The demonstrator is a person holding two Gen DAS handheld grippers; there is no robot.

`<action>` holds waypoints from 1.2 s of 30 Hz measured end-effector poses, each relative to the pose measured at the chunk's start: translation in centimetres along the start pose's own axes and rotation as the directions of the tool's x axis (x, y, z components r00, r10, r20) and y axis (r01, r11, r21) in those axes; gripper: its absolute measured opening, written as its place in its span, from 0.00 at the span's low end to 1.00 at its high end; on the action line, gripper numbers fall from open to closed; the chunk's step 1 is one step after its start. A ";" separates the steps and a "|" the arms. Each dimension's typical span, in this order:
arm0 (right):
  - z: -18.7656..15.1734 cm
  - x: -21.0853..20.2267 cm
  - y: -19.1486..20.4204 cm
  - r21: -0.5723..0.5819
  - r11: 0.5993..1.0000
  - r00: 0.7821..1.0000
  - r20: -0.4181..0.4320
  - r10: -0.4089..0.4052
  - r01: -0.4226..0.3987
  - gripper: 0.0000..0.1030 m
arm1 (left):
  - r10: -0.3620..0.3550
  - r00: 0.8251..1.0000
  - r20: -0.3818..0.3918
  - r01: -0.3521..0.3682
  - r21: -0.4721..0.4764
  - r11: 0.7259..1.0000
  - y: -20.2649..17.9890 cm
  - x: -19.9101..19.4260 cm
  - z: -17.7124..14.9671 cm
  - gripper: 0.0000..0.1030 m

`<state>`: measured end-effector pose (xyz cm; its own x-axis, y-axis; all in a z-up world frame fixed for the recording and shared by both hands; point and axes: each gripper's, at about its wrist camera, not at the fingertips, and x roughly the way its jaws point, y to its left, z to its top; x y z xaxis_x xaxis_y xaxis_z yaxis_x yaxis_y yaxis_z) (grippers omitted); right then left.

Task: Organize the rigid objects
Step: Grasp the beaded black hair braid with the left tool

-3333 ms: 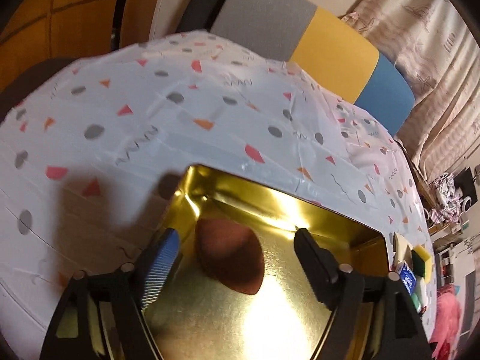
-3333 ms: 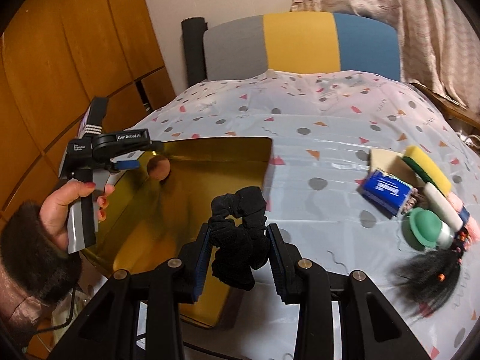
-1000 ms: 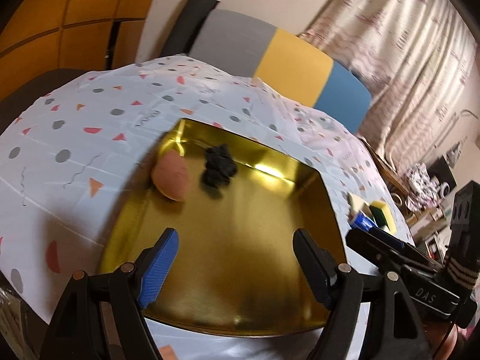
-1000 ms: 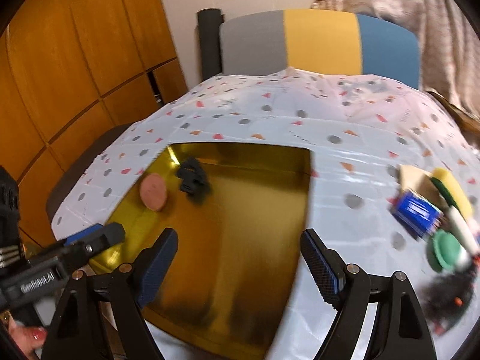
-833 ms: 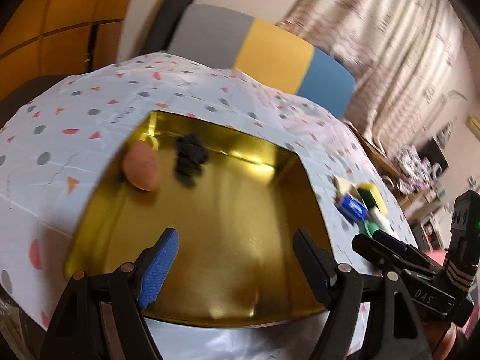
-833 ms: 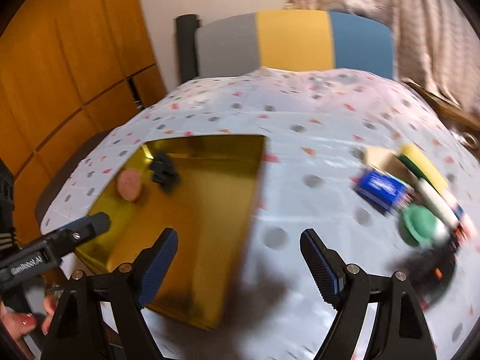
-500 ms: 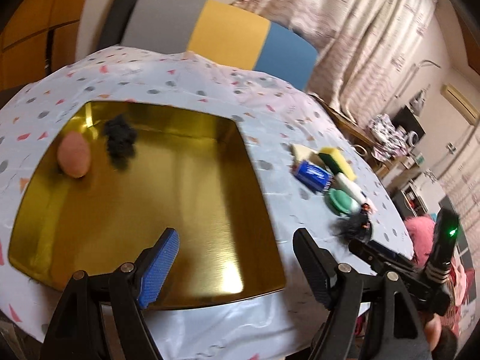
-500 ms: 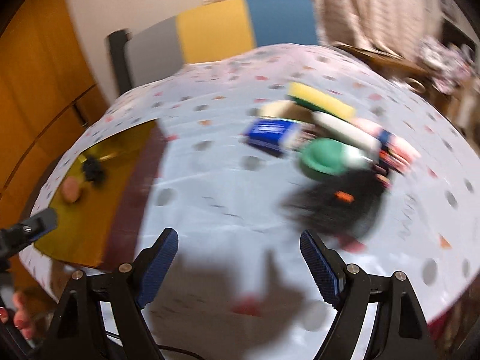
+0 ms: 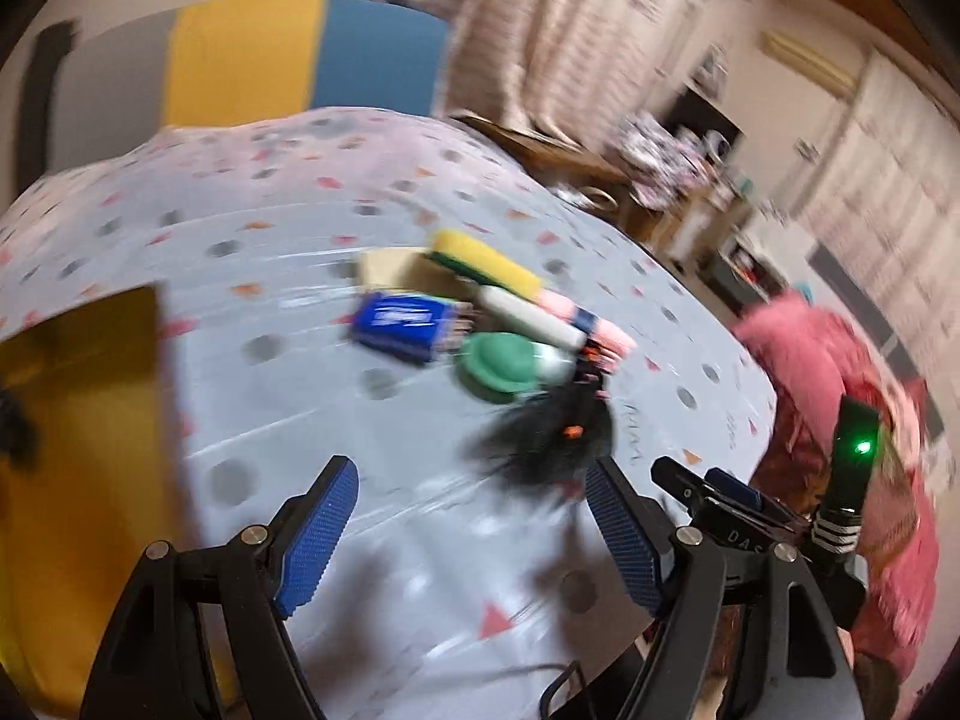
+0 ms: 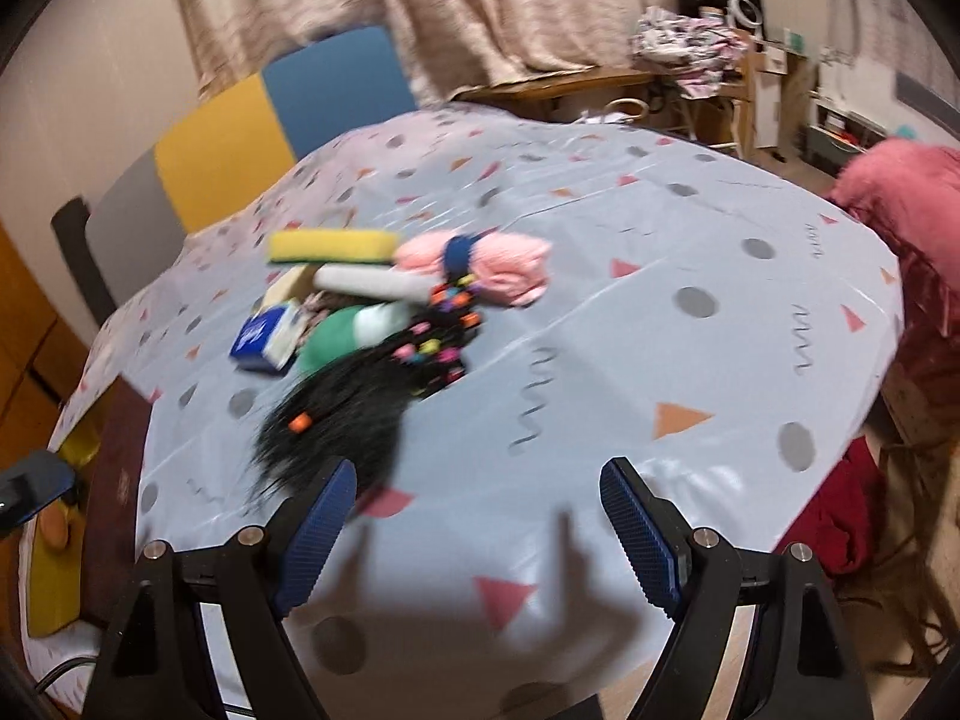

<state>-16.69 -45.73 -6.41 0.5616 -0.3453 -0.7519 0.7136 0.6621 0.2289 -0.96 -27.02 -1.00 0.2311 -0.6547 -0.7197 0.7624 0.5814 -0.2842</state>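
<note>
Both views are motion-blurred. A pile lies on the patterned tablecloth: a blue box (image 9: 399, 324) (image 10: 264, 333), a yellow sponge (image 9: 486, 261) (image 10: 330, 245), a white tube (image 9: 531, 315) (image 10: 372, 283), a green-capped item (image 9: 501, 363) (image 10: 336, 333), a pink bundle (image 10: 480, 267) and a black hairpiece with coloured beads (image 9: 546, 435) (image 10: 360, 396). My left gripper (image 9: 474, 531) is open and empty, short of the hairpiece. My right gripper (image 10: 474, 525) is open and empty, just right of the hairpiece's tip. The gold tray (image 9: 66, 420) (image 10: 54, 570) sits at the left.
The right gripper's body (image 9: 750, 519) shows at the lower right of the left wrist view. A grey, yellow and blue chair back (image 9: 240, 60) stands behind the table. Pink fabric (image 10: 906, 192) lies beyond the table's right edge, with cluttered furniture behind.
Both grippers have swung right, away from the gold tray and toward the pile of items. The black scrunchie held 3.3 s ago now lies in the tray. Both stay open.
</note>
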 end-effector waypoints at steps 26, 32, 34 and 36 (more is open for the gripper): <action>0.1 0.5 -10.5 0.218 0.975 0.998 -0.022 -0.051 0.054 0.83 | 0.099 0.960 -0.262 -0.025 0.272 0.962 -10.0 20.4 3.2 0.44; 0.0 1.0 -10.1 0.208 0.977 0.999 -0.033 -0.036 0.042 0.83 | 0.071 0.977 -0.202 -0.017 0.258 0.966 -8.4 18.2 1.9 0.38; 0.0 1.1 -9.8 0.202 0.979 0.999 -0.032 -0.030 0.036 0.83 | 0.049 0.981 -0.186 -0.003 0.240 0.971 -7.5 16.9 0.9 0.38; -0.1 1.2 -9.3 0.190 0.981 0.999 -0.034 -0.022 0.028 0.83 | 0.049 0.984 -0.170 -0.006 0.242 0.970 -7.1 15.9 0.0 0.38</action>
<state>-22.69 -52.27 -9.48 0.5312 -0.3370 -0.7773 0.7955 0.5140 0.3209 -2.70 -41.54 -10.40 0.1622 -0.5341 -0.8297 0.8846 0.4513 -0.1176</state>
